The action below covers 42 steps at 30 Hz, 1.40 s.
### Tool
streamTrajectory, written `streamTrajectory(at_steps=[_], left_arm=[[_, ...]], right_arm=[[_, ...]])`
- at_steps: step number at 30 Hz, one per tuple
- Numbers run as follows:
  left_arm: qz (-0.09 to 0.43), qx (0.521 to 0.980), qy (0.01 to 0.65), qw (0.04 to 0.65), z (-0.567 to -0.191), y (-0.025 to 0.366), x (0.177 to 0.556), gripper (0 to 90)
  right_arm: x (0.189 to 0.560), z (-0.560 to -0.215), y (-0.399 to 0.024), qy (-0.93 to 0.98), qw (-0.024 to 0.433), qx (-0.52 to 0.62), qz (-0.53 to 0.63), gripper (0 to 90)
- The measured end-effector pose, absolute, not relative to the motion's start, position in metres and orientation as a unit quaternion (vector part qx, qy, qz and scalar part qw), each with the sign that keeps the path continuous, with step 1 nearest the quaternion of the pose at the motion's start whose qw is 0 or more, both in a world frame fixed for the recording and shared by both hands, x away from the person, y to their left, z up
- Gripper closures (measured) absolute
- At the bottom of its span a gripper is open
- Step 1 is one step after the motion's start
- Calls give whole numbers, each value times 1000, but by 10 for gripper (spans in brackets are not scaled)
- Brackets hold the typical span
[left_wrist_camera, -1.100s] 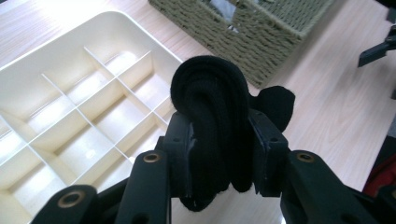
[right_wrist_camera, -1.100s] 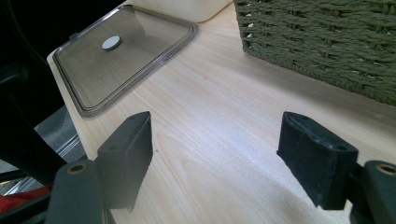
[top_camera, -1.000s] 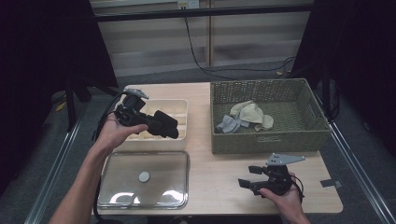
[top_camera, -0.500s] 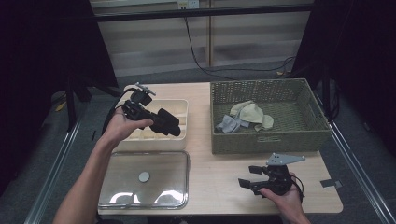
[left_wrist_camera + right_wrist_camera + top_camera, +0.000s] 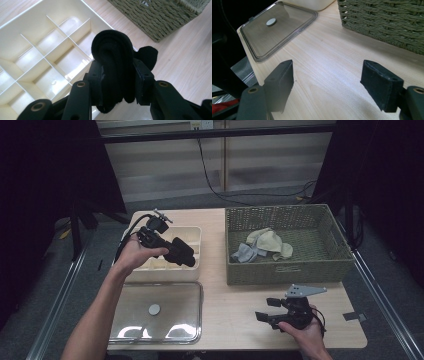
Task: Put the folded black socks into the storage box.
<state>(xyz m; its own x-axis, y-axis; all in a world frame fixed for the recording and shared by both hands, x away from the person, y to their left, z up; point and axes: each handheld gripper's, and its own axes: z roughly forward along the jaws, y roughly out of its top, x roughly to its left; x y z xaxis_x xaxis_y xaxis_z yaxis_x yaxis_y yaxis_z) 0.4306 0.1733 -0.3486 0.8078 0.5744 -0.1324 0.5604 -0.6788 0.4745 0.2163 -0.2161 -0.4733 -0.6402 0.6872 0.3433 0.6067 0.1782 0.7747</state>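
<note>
Wooden table (image 5: 235, 307), left tongs (image 5: 117, 75) gripping (probably) rolled black cloth (image 5: 113, 65) above divided box (image 5: 192, 234)

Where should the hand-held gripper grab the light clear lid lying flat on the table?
Probably at a rim edge of the clear lid, coming in low from the side toward the open table: it lies flat and wide, and its grey centre knob looks too low.

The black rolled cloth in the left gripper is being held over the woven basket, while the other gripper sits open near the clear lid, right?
Not quite. The black rolled cloth, clamped in the left gripper, is over the cream divided box, not the woven basket, as the left gripper view shows. The right gripper is indeed open near the clear lid.
</note>
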Motion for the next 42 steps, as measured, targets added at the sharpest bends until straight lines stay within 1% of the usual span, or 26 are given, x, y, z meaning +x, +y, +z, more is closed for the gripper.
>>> streamTrajectory(at_steps=[17, 23, 31, 42], left_arm=[[7, 925, 307, 224, -368, 158, 439, 644], [0, 924, 316, 216, -377, 158, 441, 645], [-17, 931, 300, 207, -386, 157, 439, 651], [-22, 935, 295, 197, -393, 147, 439, 658]], right_arm=[[215, -474, -216, 767, 40, 422, 482, 260], [216, -475, -217, 766, 41, 423, 482, 260], [216, -475, -216, 768, 41, 423, 480, 260], [216, -475, -217, 767, 41, 423, 480, 260]])
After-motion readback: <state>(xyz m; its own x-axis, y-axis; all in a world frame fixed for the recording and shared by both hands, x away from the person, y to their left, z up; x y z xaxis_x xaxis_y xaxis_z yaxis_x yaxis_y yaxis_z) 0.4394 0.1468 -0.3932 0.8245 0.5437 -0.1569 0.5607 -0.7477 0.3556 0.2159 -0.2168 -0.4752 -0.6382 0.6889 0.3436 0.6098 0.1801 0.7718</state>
